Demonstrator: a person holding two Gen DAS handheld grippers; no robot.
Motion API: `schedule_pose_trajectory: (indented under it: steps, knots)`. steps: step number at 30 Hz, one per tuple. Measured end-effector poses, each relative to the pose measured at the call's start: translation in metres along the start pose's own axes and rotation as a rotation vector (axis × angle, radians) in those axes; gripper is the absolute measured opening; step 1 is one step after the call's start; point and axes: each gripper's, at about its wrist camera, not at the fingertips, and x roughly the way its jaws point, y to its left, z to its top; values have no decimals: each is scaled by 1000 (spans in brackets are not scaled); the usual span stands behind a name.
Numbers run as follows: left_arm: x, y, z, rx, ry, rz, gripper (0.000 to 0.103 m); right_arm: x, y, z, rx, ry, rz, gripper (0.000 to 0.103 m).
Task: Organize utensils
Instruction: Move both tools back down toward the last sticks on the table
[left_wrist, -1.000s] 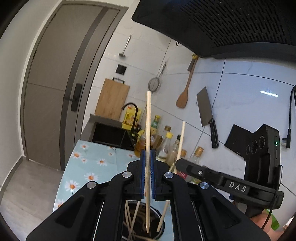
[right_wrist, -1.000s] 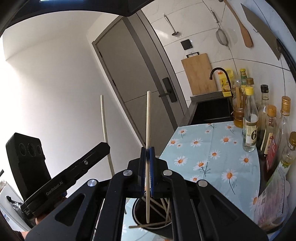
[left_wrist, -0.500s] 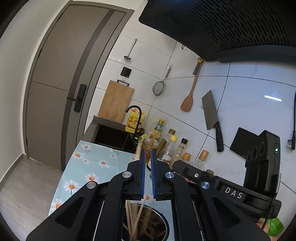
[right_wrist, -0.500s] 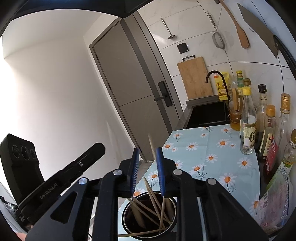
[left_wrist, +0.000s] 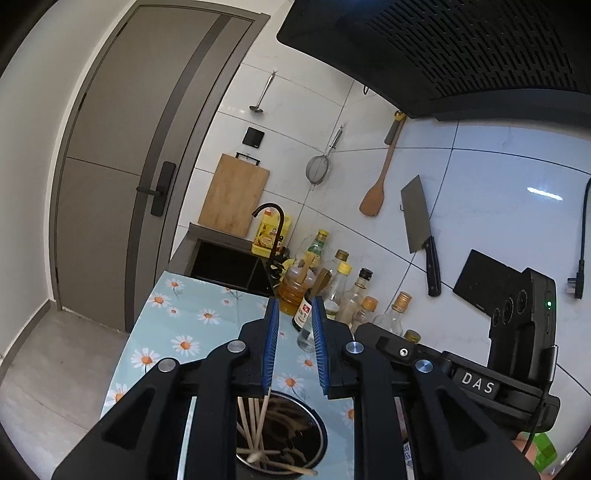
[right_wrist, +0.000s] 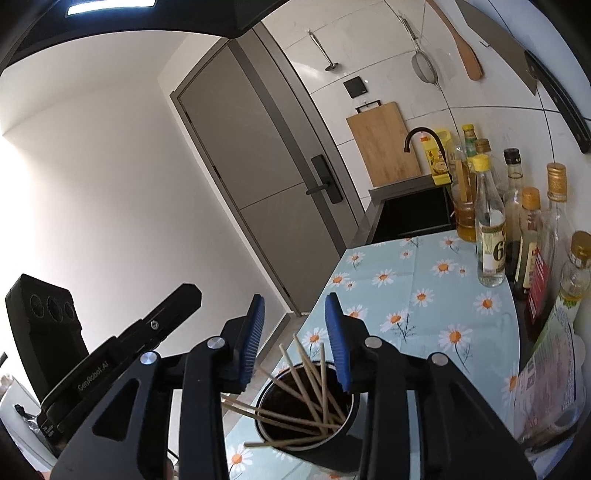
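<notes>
Both grippers hung over a round metal holder (right_wrist: 347, 410) near the front edge of a daisy-patterned counter (right_wrist: 424, 295). The left gripper (left_wrist: 294, 350) and right gripper (right_wrist: 295, 343) had jaws opening, nothing between them. About seven chopsticks (right_wrist: 306, 373) leaned inside. Seven bottles (right_wrist: 489, 236) lined the wall; the middle lay bare.

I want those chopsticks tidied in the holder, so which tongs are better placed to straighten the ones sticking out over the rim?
Probably the right tongs: they are opening, empty, directly above the holder, with the splayed chopsticks in clear view. The left tongs, also opening and empty, see less of them.
</notes>
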Motion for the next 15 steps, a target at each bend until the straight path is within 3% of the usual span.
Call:
schedule_pose_trajectory:
  steps: [10,15]
  knots:
    - [-34,-12,-6,5,29,-45,18,-40,-3,-21,72,36,5,36]
    - [-46,-12,-12,0,105,-49,18,-62,-1,-37,101,39,29,36]
